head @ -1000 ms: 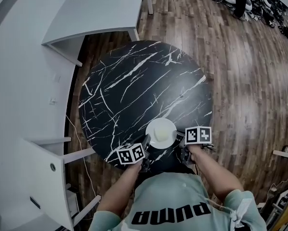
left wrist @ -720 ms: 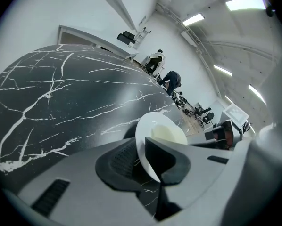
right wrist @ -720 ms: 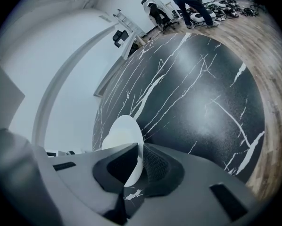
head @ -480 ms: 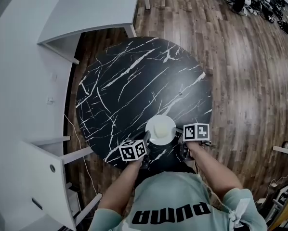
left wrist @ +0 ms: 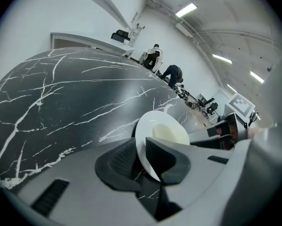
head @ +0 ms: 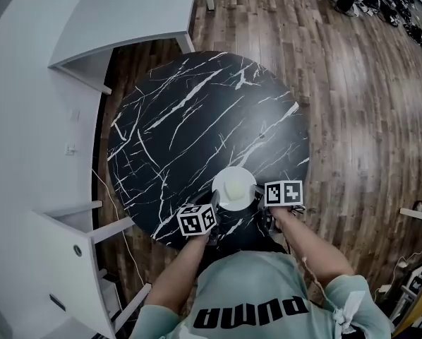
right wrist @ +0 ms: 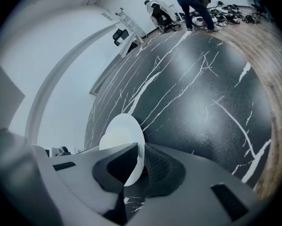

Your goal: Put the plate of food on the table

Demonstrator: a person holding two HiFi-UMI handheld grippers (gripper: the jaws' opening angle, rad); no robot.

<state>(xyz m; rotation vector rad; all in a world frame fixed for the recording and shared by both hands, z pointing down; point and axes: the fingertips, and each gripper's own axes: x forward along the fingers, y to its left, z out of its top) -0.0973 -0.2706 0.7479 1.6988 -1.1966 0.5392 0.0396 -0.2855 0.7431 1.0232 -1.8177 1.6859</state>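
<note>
Plate point(head: 234, 188) is creeping further over the counter point(head: 197, 119), hanging between left hand-held gripper point(left wrist: 143, 157) and right hand-held gripper point(right wrist: 140, 161), both clamping its rim.

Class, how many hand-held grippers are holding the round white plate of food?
2. The left hand-held gripper clamps the round white plate at its left rim; the right hand-held gripper clamps its right rim.
</note>
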